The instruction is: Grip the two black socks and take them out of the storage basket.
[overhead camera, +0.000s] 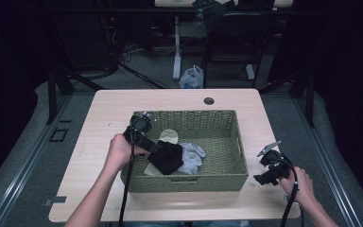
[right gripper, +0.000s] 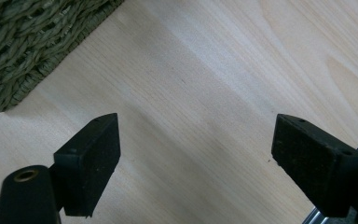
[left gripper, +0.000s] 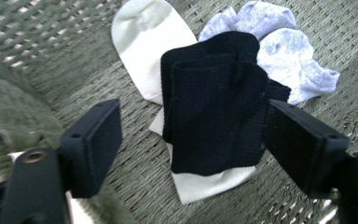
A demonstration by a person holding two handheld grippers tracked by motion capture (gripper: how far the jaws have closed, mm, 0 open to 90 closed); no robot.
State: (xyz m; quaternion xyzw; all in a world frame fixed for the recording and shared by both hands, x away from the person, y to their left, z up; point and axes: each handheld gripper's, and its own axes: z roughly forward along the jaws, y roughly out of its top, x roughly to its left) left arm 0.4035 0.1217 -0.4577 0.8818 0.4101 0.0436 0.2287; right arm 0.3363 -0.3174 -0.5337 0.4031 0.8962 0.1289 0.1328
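1. Pale wooden table (overhead camera: 99,123) at mid-frame in the high view, ringed by dark floor, with cables and a white plastic bag (overhead camera: 192,77) near the top centre.
2. Left gripper (overhead camera: 157,149) at centre left, reaching over the left wall of the woven green basket (overhead camera: 227,142) and down into it.
3. Jaws of that gripper parted in its own view, the right one touching the edge of the black sock (left gripper: 214,116), the left one well apart from it with bare weave between; no pinch on the cloth.
4. Black sock folded in the lower left part of the basket floor, lying across a cream sock (left gripper: 144,51) that runs from the upper left to the lower centre of the left gripper view.
5. Pale lilac sock (left gripper: 289,60), crumpled, at upper right of that view, just beside the black one and partly under its edge.
6. Rest of the basket floor, toward the right, bare weave.
7. Right gripper (overhead camera: 261,171) at lower right of the high view, on the table outside the basket's right wall.
8. Jaws wide apart in the right gripper view over bare wood (right gripper: 205,93), with a basket corner (right gripper: 23,42) at upper left.
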